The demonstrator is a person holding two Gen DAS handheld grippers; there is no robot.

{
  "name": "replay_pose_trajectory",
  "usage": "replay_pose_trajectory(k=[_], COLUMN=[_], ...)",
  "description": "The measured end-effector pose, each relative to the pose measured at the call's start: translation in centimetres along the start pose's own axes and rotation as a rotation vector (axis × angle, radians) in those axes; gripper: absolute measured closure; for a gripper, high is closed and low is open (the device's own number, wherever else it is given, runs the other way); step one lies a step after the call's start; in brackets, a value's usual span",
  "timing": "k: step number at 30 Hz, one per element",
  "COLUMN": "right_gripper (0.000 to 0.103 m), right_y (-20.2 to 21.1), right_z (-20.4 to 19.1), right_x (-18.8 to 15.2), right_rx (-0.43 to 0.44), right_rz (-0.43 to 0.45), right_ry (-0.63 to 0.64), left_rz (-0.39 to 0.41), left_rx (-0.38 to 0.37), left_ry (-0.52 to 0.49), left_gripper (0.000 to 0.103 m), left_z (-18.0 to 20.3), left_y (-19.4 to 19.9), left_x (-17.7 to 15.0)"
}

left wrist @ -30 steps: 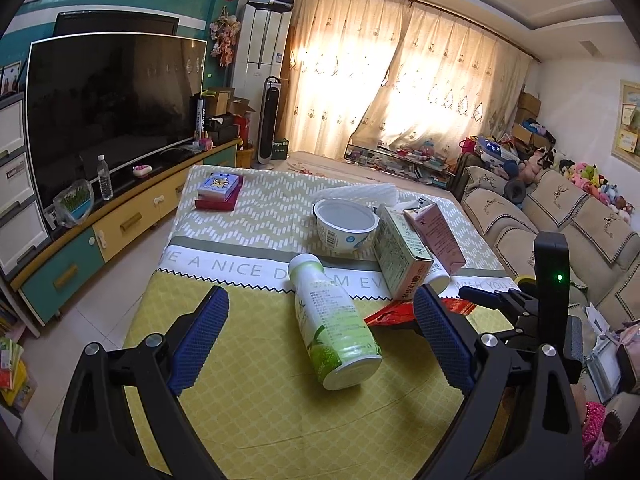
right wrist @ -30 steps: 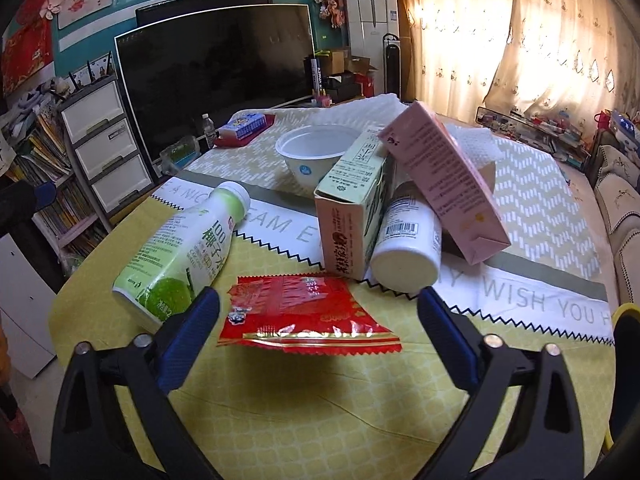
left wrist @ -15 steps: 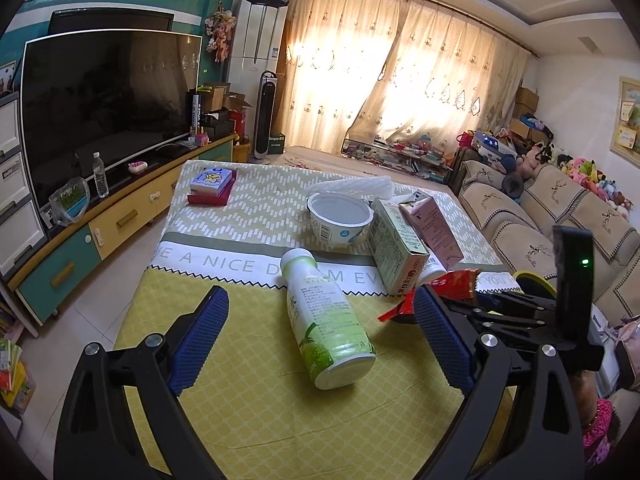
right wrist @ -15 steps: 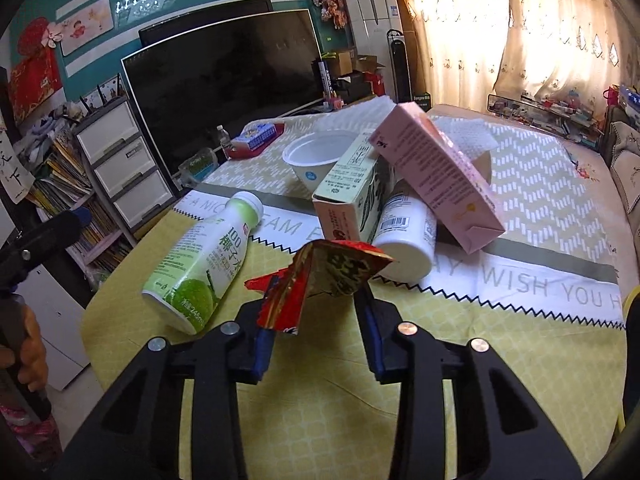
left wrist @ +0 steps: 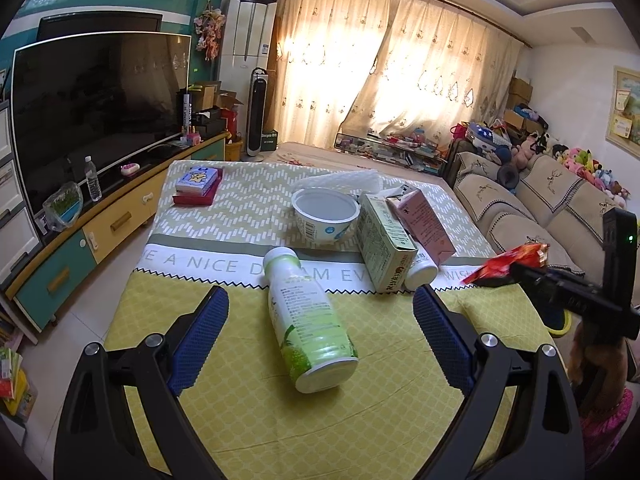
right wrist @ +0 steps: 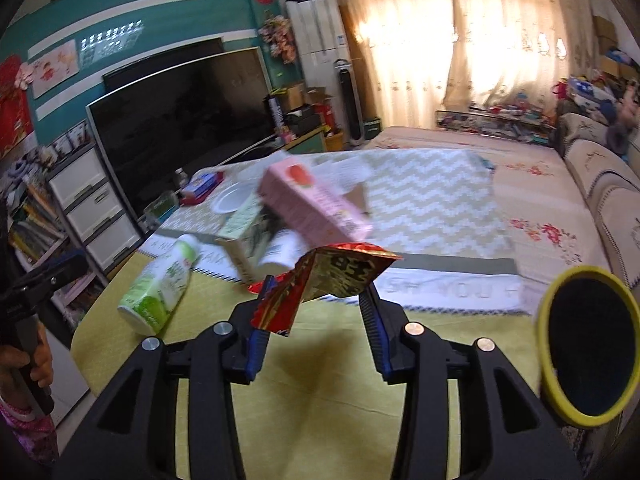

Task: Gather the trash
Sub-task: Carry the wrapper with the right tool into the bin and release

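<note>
Wrapper [right wrist: 320, 284], red and foil, is now clear of the table [right wrist: 320, 364], clenched in the right gripper [right wrist: 316, 304] at frame centre; a second ago it lay flat. Yellow-rimmed bin [right wrist: 584, 344] waits at right, likely next. Left gripper [left wrist: 320, 320] hangs wide open over the green bottle [left wrist: 308, 320].

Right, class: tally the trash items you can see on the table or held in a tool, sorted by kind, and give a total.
Bottles: 2, the green bottle and the white bottle
Cartons: 2, the green carton and the pink carton
Bowls: 1, the white bowl
Wrappers: 1, the red wrapper, held in the right tool
Total: 6
</note>
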State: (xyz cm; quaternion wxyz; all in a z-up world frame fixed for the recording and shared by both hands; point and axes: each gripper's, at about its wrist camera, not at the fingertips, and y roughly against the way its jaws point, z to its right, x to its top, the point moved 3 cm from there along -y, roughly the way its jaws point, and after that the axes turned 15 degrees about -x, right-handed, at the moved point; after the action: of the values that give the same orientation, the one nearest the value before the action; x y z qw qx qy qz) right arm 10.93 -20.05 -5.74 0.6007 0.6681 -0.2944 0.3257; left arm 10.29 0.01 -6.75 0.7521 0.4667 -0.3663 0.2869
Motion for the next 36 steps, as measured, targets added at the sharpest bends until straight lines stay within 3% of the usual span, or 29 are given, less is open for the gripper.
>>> replay_pose_trajectory(k=[8, 17, 20, 22, 25, 36], right_gripper=[0.06, 0.059, 0.051, 0.038, 0.029, 0.025], right_y=[0.7, -0.5, -1.1, -1.4, -1.5, 0.0], right_z=[10.6, 22.1, 23.6, 24.1, 24.5, 22.9], right_x=[-0.2, -2.8, -3.5, -3.7, -3.8, -3.5], right_rx=[-0.209, -0.457, -0.502, -0.526, -0.554, -0.528], right_rz=[0.021, -0.045, -0.064, -0.069, -0.061, -0.019], right_ry=[-0.152, -0.305, -0.311, -0.312, -0.313, -0.315], left_rz=[-0.02, -0.04, -0.044, -0.049, -0.056, -0.063], left_rx=[-0.006, -0.015, -0.017, -0.018, -0.017, -0.017], left_ry=[-0.023, -0.035, -0.038, -0.041, -0.042, -0.01], left_gripper=[0.011, 0.011, 0.011, 0.011, 0.011, 0.011], left_z=[1.1, 2.0, 2.3, 2.4, 2.5, 1.8], left_y=[-1.1, -2.5, -2.9, -3.1, -3.4, -4.0], left_x=[0.3, 0.5, 0.4, 0.3, 0.2, -0.4])
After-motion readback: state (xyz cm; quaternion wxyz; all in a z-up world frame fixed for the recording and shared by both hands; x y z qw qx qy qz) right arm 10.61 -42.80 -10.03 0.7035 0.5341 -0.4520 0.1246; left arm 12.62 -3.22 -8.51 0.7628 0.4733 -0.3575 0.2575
